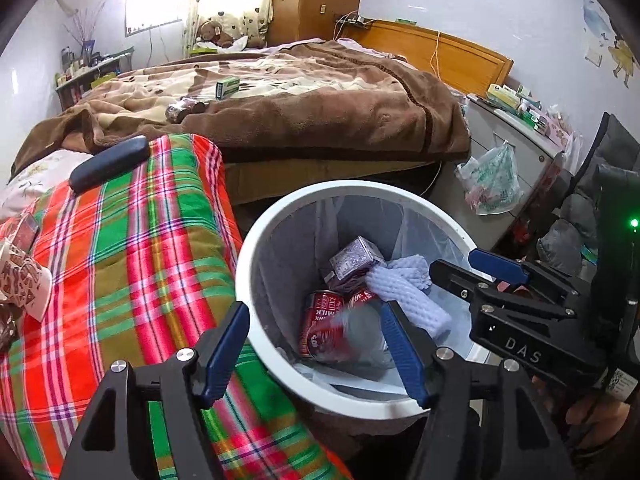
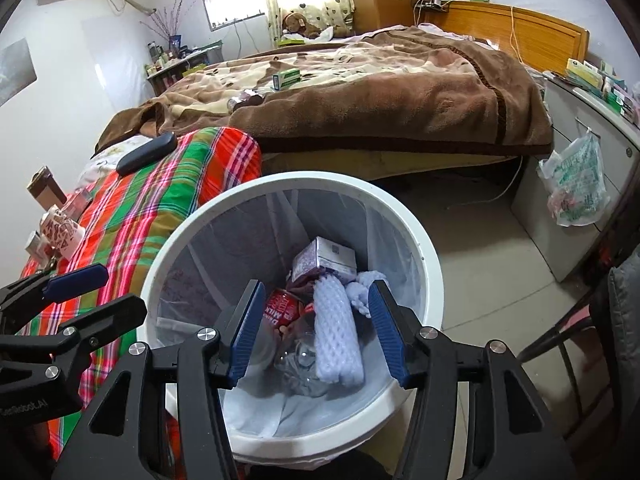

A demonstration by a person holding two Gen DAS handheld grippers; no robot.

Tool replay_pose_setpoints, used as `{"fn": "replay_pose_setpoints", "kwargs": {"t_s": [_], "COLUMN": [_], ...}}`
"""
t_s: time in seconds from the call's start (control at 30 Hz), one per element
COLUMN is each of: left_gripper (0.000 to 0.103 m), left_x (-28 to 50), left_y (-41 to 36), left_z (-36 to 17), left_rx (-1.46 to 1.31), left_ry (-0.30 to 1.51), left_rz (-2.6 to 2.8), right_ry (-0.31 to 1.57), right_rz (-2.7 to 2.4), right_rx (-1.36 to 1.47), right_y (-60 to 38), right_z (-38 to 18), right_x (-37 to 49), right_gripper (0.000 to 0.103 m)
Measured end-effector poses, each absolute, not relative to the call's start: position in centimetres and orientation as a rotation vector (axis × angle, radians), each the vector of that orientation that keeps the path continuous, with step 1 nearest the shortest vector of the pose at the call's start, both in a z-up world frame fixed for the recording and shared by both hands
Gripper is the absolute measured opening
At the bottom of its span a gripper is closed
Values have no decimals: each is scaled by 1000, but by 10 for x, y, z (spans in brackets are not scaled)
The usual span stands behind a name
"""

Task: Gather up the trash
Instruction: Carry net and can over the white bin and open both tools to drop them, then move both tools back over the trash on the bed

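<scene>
Trash bin (image 2: 424, 256) holds cans, carton and foam netting; both grippers' fingers open, empty.

One bin (image 2: 424, 264), two grippers (image 2: 316, 336)

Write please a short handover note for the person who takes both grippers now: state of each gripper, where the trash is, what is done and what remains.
Left gripper: open, nothing between the pads, over the white trash bin.
Right gripper: open, empty, also over the bin.
Done: in the bin lie a red milk can, a purple carton, white foam netting and a clear plastic bottle.
Left: a green box and a crumpled wrapper on the brown blanket; a patterned paper cup and small boxes on the plaid quilt.
</scene>
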State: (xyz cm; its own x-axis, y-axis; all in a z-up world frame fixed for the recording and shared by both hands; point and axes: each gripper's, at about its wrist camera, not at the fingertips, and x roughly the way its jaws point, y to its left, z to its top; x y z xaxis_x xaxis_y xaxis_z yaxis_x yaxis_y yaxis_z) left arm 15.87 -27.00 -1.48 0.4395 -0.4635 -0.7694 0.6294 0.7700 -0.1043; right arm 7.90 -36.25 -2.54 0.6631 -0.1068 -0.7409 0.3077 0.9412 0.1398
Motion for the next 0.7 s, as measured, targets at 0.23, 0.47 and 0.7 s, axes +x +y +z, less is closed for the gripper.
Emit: {"fn": "replay_pose_setpoints", "kwargs": {"t_s": [0.23, 0.47, 0.7], "left_gripper": [68, 68, 68], "left_x": [155, 153, 156], "left_y": [-251, -225, -188], "left_z": [-7, 3, 10], "left_rx": [185, 157, 111], "left_ry": [870, 850, 835], "left_rz": [-656, -619, -564], "right_ry": [786, 755, 733], "right_rz": [-225, -193, -142], "right_rx": [255, 246, 226], "right_y": [-353, -337, -312], "right_z": [-16, -6, 0], "right_x": [80, 82, 89], "right_gripper": [55, 55, 55]}}
